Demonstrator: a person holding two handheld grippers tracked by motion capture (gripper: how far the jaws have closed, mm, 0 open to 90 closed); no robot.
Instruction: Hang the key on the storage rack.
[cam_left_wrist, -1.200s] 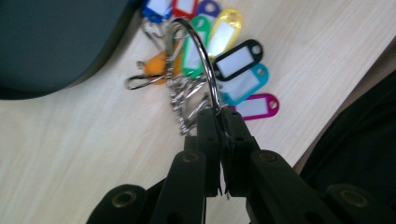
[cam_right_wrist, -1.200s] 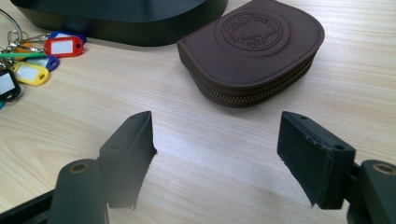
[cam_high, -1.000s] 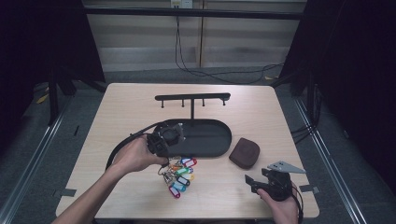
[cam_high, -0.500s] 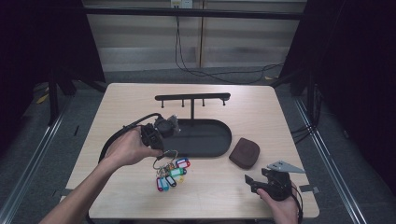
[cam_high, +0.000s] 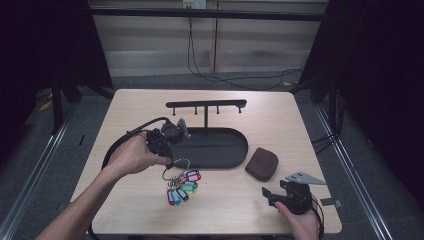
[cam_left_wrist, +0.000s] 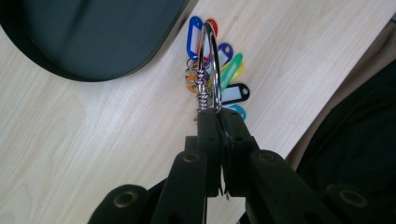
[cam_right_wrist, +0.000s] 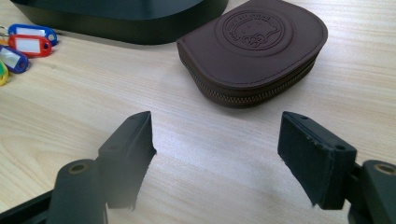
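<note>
Light wood tabletop (cam_high: 125, 120), dark curtains around, grey floor. Left gripper (cam_left_wrist: 217, 116) clamped tight on big metal key ring (cam_left_wrist: 209, 65); bunch of coloured key tags (cam_high: 181, 187) hangs from ring, lower tags lying on tabletop just in front of black oval tray (cam_high: 235, 157). Black hook stand (cam_high: 206, 105) rises from tray. Right gripper (cam_right_wrist: 217, 140) jaws wide apart, nothing between, near brown zip pouch (cam_right_wrist: 254, 46) beside tray.
</note>
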